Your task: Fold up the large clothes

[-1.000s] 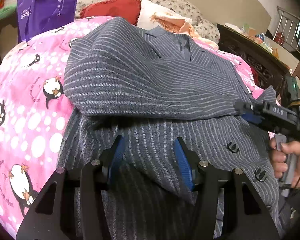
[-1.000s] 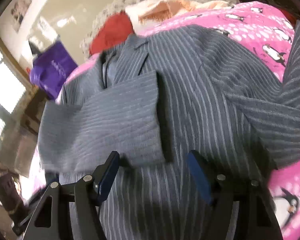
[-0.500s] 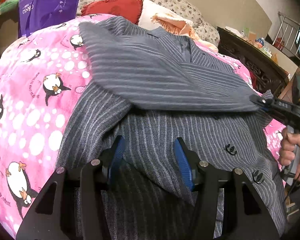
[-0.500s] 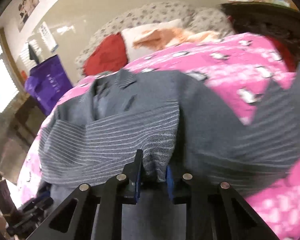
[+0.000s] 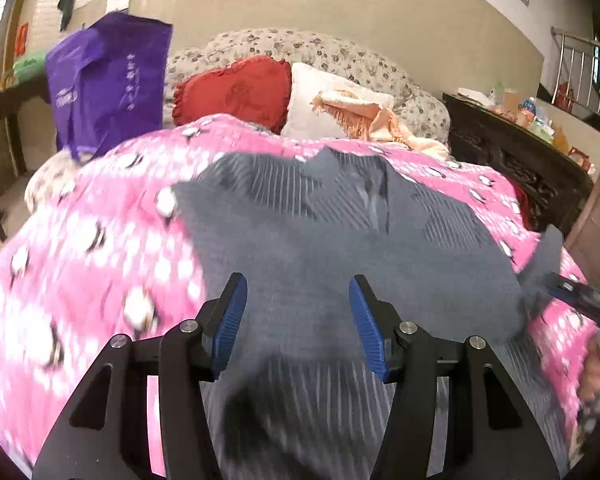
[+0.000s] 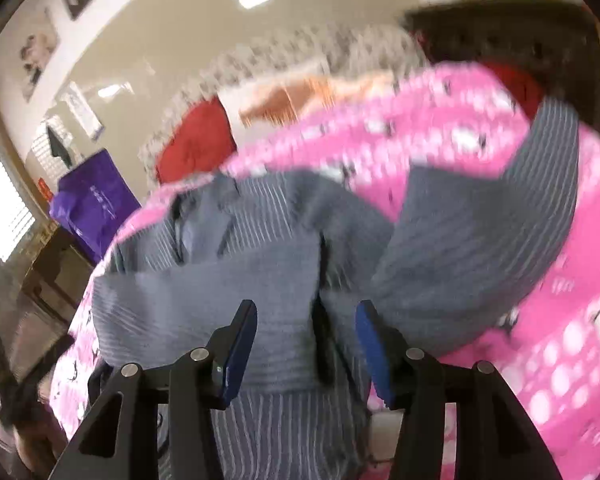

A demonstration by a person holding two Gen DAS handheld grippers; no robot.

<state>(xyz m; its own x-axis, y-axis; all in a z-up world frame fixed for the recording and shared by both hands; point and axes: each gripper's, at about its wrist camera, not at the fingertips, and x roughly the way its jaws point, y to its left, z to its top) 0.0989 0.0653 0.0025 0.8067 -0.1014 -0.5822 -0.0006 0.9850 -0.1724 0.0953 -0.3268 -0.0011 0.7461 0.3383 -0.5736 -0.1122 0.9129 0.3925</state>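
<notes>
A grey pinstriped jacket (image 5: 340,248) lies face up on a pink penguin-print bedspread (image 5: 80,264), collar toward the pillows. One sleeve is folded across its chest (image 6: 204,312); the other sleeve (image 6: 500,216) trails off to the right. My left gripper (image 5: 296,316) is open and empty above the jacket's lower part. My right gripper (image 6: 306,344) is open and empty just over the folded sleeve's cuff end. The right gripper also shows at the right edge of the left wrist view (image 5: 580,300). Both views are motion-blurred.
A red cushion (image 5: 236,92), a white pillow (image 5: 324,100) with a peach cloth and a floral headboard sit at the bed's far end. A purple bag (image 5: 108,80) stands at the back left. Dark wooden furniture (image 5: 512,152) runs along the right.
My right gripper, shut on the sleeve cuff half a second ago, has opened and let it go. My left gripper has lifted and tilted up, staying open.
</notes>
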